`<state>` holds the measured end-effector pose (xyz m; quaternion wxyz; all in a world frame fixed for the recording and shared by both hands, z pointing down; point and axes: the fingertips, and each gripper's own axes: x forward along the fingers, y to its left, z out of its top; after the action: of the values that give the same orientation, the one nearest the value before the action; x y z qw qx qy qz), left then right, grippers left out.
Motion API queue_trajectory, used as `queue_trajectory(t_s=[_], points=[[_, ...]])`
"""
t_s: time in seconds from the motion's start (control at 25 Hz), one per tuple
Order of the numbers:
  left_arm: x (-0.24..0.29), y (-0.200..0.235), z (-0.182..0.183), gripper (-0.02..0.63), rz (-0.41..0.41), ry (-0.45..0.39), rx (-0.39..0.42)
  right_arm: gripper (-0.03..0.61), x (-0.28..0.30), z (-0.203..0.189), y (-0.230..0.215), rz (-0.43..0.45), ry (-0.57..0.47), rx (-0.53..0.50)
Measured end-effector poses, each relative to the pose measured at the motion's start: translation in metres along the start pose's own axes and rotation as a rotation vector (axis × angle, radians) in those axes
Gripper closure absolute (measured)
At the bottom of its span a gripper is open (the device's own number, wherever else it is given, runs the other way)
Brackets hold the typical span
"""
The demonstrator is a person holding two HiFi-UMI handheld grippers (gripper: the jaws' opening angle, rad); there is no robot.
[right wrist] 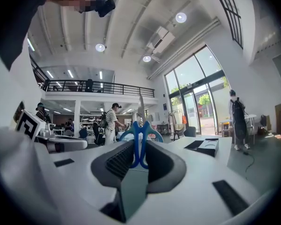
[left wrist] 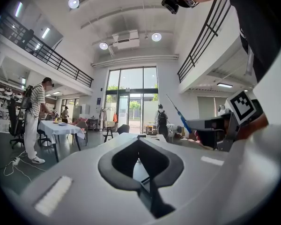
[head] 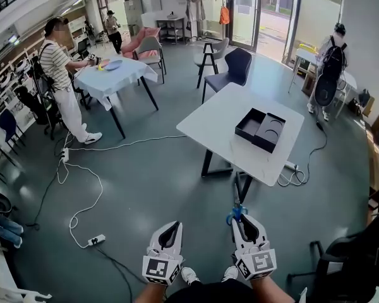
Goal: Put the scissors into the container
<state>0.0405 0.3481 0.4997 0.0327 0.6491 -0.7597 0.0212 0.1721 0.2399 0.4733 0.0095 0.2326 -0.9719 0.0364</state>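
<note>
While the jaws of the right gripper (head: pixel 239 219) clamp the scissors (right wrist: pixel 140 140) by the handles, they should travel steadily over the container (head: pixel 261 129); the left gripper (head: pixel 174 225) has its jaws closed, empty.

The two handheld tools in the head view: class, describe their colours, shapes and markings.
Both the left tool and right tool have smooth white bodies tapering to a point, each around a dark teardrop-shaped hollow. Black ribbed pads line the jaws. At the rear of each sits a cube with black-and-white square markers.
</note>
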Motion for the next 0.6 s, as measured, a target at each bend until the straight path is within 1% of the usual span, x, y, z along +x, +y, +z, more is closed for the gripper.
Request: queue_trajectory(t_s=[0.24,0.36,0.48,0.6], points=[[-0.004,0.010,-0.008,0.606,-0.055,0.004,0.002,0.492,0.005,-0.006,0.011,-0.051,0.007,0.025],[-0.004,0.012,-0.014,0.606,-0.091,0.021,-0.015,0.492,0.004,-0.006,0.015,-0.064,0.012,0.025],[0.010,0.016,-0.011,0.606,-0.113,0.020,-0.028,0.492,0.014,0.000,0.011,-0.066,0.013,0.007],[0.027,0.014,-0.014,0.606,-0.141,0.039,-0.025,0.492,0.025,0.001,0.001,-0.073,0.019,0.014]])
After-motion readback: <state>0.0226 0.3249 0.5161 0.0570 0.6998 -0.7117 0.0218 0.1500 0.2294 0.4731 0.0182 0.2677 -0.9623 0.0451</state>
